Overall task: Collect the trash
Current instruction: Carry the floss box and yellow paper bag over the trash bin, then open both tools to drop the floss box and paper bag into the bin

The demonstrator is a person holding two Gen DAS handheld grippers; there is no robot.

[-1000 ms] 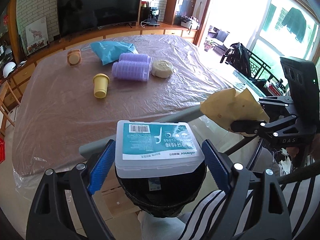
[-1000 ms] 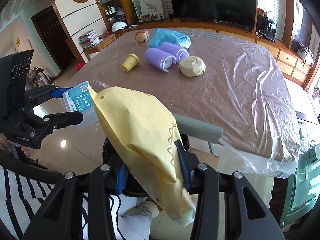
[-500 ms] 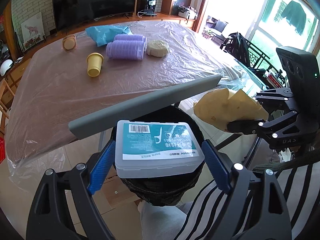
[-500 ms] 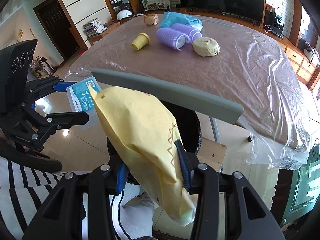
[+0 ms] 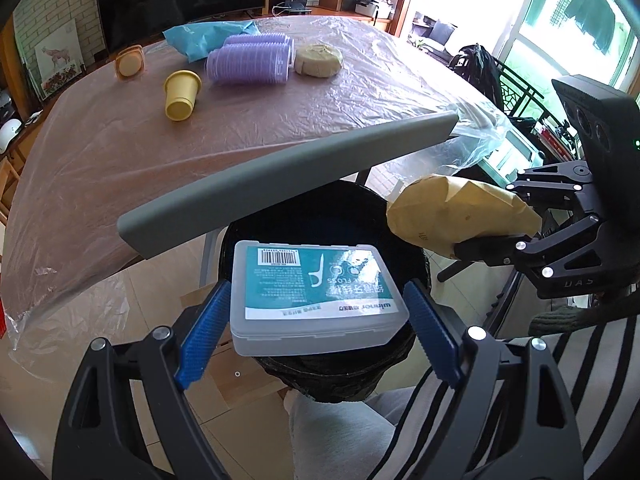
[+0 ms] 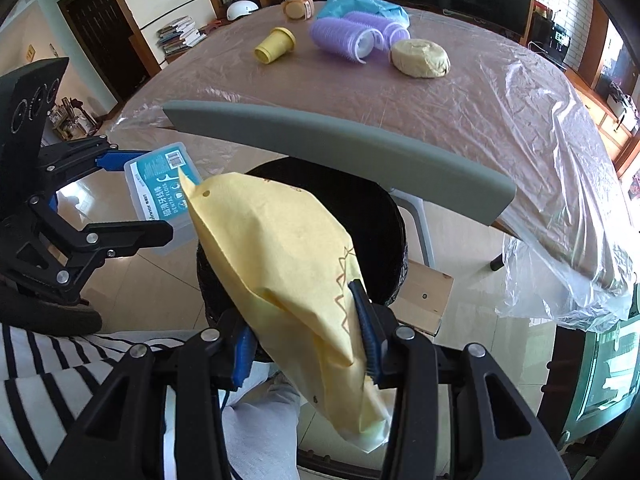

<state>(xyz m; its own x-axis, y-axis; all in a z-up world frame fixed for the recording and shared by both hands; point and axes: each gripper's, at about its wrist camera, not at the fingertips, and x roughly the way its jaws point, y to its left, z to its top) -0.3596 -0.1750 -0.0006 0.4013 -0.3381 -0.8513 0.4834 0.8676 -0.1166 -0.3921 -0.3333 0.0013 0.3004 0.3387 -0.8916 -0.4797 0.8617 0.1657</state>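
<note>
- Holding a clear plastic dental floss box (image 5: 318,294) with a teal label, the left gripper (image 5: 316,320) has its blue pads pressed on the box's two short ends, jaws set wide around it.
- Directly beneath the box sits a round black trash bin (image 5: 280,220), lined with a black bag; the box hangs over the bin's near rim, at 6 o'clock of its opening.
- At 3 o'clock in the left wrist view, the right gripper (image 6: 306,336) is clenched on a crumpled yellow paper bag (image 6: 288,264), which sticks up and forward past the jaws over the bin's right edge.
- A grey chair backrest (image 5: 288,176) crosses the view just beyond the bin, at 12 o'clock.
- Behind it, a table (image 5: 100,168) under clear plastic sheeting carries a yellow cup (image 5: 181,95) on its side, purple hair rollers (image 5: 250,64), a tan round puck (image 5: 319,60), a blue plastic bag (image 5: 200,40) and a small tan jar (image 5: 130,63).
- A striped sleeve (image 6: 36,376) shows at 8 o'clock in the right wrist view.
</note>
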